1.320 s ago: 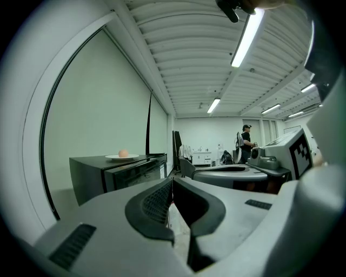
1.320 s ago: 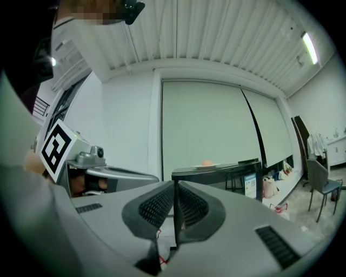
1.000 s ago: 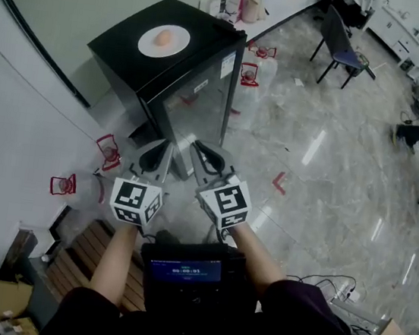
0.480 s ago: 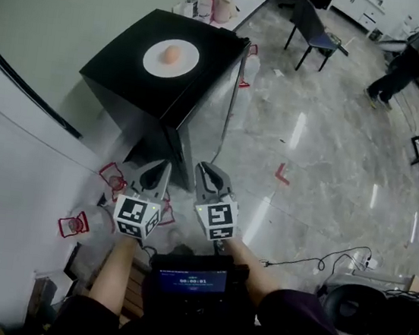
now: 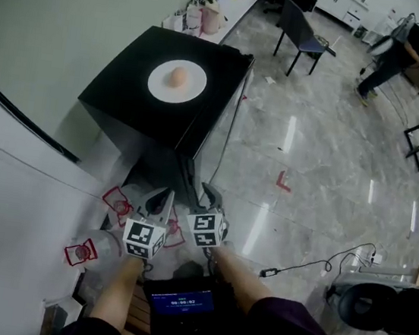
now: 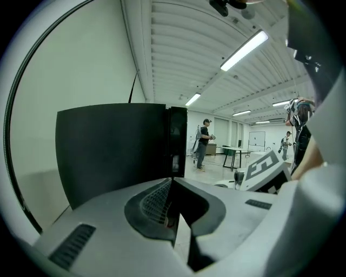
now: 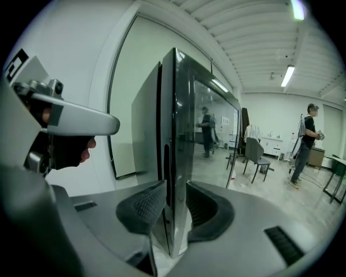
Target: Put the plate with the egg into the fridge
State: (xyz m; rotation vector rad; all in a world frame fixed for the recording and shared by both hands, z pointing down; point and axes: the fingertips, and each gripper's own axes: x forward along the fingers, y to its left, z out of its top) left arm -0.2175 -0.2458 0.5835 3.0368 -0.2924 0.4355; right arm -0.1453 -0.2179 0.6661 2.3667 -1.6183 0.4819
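On top of a black mini fridge (image 5: 137, 104) against the wall sits a white plate (image 5: 193, 90) with a brown egg (image 5: 178, 77) at its middle, near the front edge of the fridge top and well apart from both grippers. The fridge door (image 5: 214, 144) is glossy and mirrors the room.

Lower in the head view, the person's two forearms reach forward. The left gripper (image 5: 163, 197) and the right gripper (image 5: 211, 198) are side by side, low in front of the fridge, each with its marker cube.

The left gripper's jaws are pressed together with nothing between them; its own view looks at the fridge's dark side wall.

The right gripper's jaws have just been opening and now stand apart. The upright edge of the fridge door stands between them, with a gap showing at the right pad, so they are not clamped on it.

Across the pale marble floor (image 5: 325, 163) are a red L-shaped tape mark (image 5: 282, 182), a dark chair (image 5: 300, 31) and, farther off, a standing person (image 5: 397, 50).
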